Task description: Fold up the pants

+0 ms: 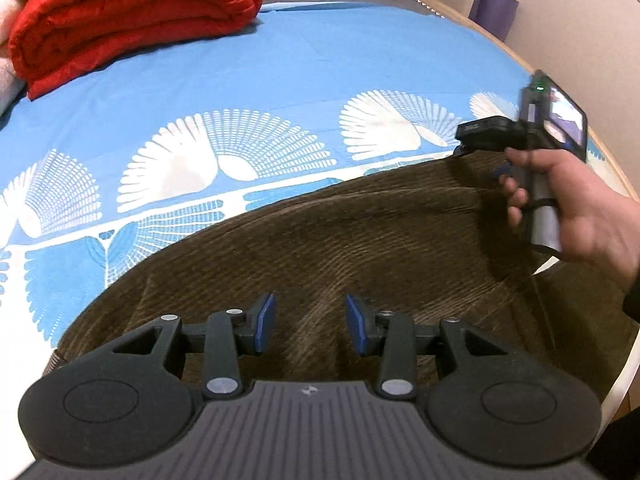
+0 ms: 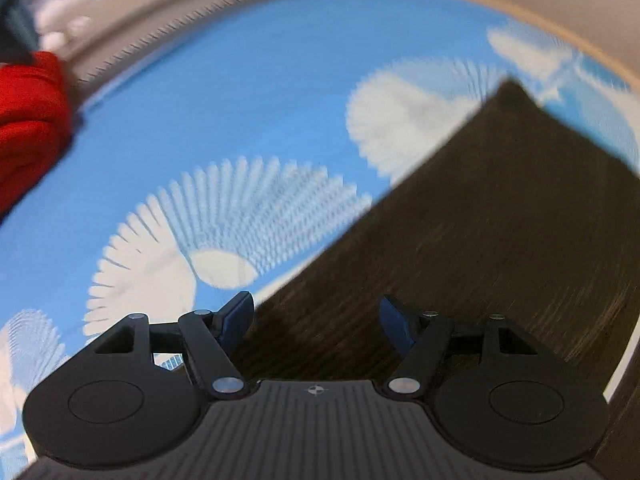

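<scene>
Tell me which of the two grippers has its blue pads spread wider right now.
The right gripper: its pads stand far apart over the brown pants. The left gripper is open too, but narrower.

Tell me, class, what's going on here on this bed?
A person is folding brown corduroy pants on a blue sheet with white fan patterns. The left gripper and the right gripper both hover over the fabric with jaws open, nothing between them. The pants lie flat on the sheet. A folded red blanket sits at the far corner.
</scene>
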Tool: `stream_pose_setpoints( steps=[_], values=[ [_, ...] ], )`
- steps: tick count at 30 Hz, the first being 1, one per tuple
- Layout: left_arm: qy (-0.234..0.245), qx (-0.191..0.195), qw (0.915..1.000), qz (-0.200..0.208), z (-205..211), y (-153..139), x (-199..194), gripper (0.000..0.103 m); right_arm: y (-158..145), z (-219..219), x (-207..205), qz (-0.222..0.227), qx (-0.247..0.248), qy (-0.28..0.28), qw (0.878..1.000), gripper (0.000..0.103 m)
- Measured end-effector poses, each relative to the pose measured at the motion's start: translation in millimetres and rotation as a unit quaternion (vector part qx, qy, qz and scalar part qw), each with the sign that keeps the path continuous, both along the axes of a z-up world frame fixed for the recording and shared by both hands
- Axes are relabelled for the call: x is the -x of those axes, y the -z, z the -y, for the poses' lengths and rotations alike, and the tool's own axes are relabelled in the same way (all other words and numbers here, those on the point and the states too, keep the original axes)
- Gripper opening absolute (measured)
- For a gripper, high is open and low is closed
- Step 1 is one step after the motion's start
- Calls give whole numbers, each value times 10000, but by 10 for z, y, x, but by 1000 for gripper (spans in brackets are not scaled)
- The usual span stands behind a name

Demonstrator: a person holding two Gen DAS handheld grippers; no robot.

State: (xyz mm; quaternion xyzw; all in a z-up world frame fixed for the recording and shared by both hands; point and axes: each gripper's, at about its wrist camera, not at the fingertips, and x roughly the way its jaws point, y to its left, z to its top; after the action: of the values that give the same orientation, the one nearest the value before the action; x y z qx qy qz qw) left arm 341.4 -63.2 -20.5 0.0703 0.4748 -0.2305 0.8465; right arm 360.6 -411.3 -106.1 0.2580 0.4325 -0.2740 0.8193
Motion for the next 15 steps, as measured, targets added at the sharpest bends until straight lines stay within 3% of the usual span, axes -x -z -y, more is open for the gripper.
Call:
stream_pose_setpoints(
  steps=[4, 6, 8, 11, 15],
  values=[
    [-41, -82, 10000, 28, -49, -4, -5, 43, 82, -220, -149, -219, 438, 211, 9986, 74],
    [-49, -115, 9999, 51, -84, -5, -13, 43, 129, -258, -210, -378, 832, 334, 9953, 56],
    [-60, -147, 9998, 89, -117, -13, -6, 43, 133, -266, -252, -422, 1211, 483, 9906, 17],
    [-81, -139, 9998, 124, -216, -43, 27, 43, 140, -195, -300, -394, 1292, 747, 9880, 12],
    [-157, -166, 9996, 158, -367, -75, 39, 43, 143, 1, -388, -284, 1194, 981, 9876, 15]
  ],
)
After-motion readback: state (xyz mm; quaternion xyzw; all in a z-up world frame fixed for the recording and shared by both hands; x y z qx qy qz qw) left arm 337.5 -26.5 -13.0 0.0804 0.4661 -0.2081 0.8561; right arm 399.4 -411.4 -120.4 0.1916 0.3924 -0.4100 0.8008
